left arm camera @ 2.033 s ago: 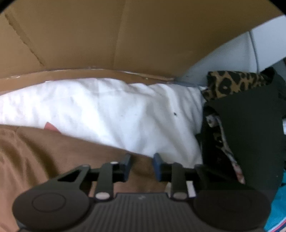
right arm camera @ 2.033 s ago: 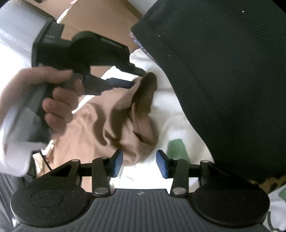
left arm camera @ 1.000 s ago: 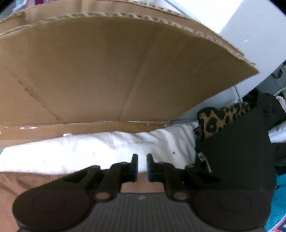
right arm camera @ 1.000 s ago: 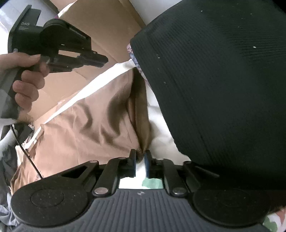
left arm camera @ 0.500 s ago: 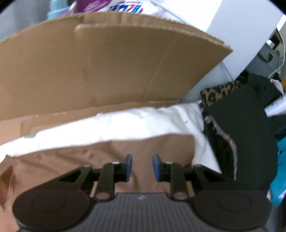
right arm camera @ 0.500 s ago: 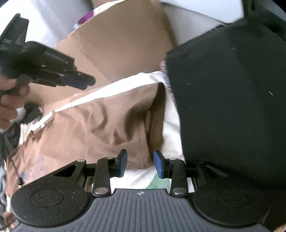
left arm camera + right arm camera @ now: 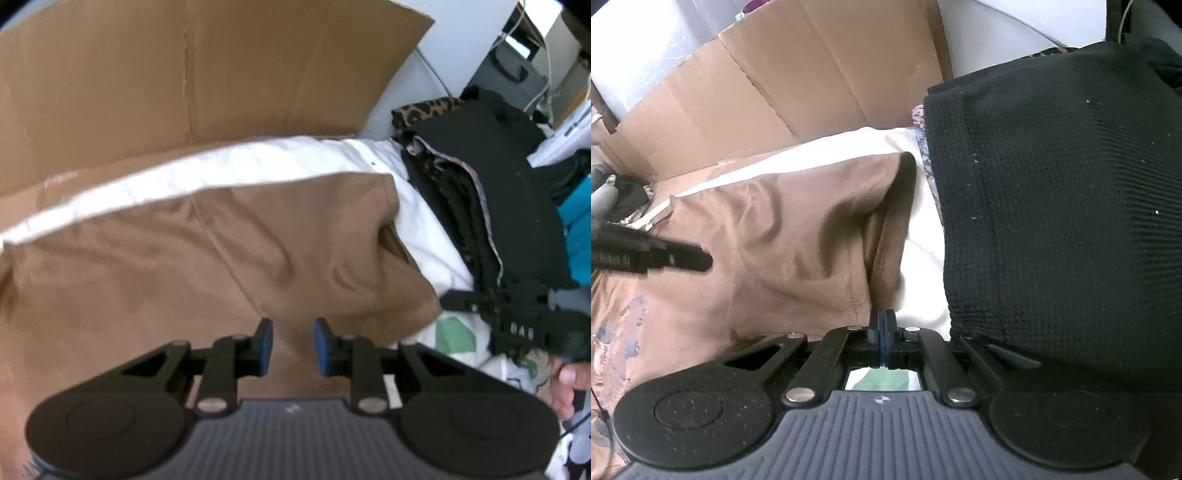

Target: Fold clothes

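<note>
1. Left wrist view: the left tool (image 7: 291, 347) hovers over the brown garment (image 7: 207, 258) with its blue pads apart and nothing between them, probably ready to pin or pinch cloth. The garment lies spread on a white sheet (image 7: 236, 166), its far edge running just short of the cardboard sheet (image 7: 184, 74) that stands behind. Its right corner stops near a stack of dark folded clothes (image 7: 491, 192), with a strip of sheet between them. The right tool (image 7: 517, 317) enters from the right, near that corner.

2. Right wrist view: the right tool (image 7: 882, 332) has its pads pressed together at the garment's (image 7: 783, 236) near right corner; it looks clamped on the hem there, likely to carry that edge over. The black knit top of the stack (image 7: 1052, 221) crowds the right side, so open room for moving lies leftward, over the cloth, where the left tool (image 7: 657, 254) reaches in.
</note>
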Tool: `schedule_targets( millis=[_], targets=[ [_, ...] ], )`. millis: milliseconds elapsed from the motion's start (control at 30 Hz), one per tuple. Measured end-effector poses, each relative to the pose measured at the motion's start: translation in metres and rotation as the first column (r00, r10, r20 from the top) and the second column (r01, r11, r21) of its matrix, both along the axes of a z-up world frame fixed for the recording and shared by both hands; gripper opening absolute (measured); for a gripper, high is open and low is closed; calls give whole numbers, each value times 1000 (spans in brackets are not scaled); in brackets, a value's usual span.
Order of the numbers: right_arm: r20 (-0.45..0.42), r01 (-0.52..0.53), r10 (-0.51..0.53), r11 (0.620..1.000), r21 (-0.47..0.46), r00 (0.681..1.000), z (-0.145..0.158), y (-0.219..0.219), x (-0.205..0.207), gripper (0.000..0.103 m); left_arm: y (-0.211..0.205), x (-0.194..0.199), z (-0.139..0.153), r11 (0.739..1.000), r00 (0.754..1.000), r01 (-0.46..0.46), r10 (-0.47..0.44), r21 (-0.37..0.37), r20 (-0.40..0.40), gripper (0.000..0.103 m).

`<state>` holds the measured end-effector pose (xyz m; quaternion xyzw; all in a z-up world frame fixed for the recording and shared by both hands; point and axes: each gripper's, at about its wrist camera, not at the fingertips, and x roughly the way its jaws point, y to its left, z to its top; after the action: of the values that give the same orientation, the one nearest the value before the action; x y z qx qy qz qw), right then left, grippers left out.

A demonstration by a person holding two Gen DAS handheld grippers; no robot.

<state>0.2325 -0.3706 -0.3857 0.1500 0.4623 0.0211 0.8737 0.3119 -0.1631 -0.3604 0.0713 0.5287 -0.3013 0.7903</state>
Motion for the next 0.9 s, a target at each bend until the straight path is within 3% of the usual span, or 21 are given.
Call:
schedule_targets(
  millis=[133, 300, 367, 433, 633, 900],
  targets=[
    [30, 0, 0, 1000, 8, 1000, 12, 1, 5, 5, 5, -15, -5, 1000, 999, 2, -2, 0, 34, 26],
    [56, -37, 38, 999, -6, 998, 14, 10, 24, 13, 19, -15, -15, 999, 999, -33, 33, 22, 1, 26],
    [43, -35, 35, 999, -5, 998, 8, 13, 32, 20, 25, -13, -18, 998, 999, -52, 52, 29, -7, 26],
    [25, -38, 38, 999, 0, 999, 4, 15, 37, 35, 28, -12, -18, 997, 998, -70, 70, 23, -5, 26],
    [-3, -44, 44, 999, 25, 999, -3, 18, 47, 35, 40, -9, -20, 992, 992, -123, 123, 5, -1, 28],
    [65, -44, 36, 992, 117, 997, 11, 5, 37, 35, 51, -4, -22, 984, 984, -178, 178, -19, -2, 28]
  ],
)
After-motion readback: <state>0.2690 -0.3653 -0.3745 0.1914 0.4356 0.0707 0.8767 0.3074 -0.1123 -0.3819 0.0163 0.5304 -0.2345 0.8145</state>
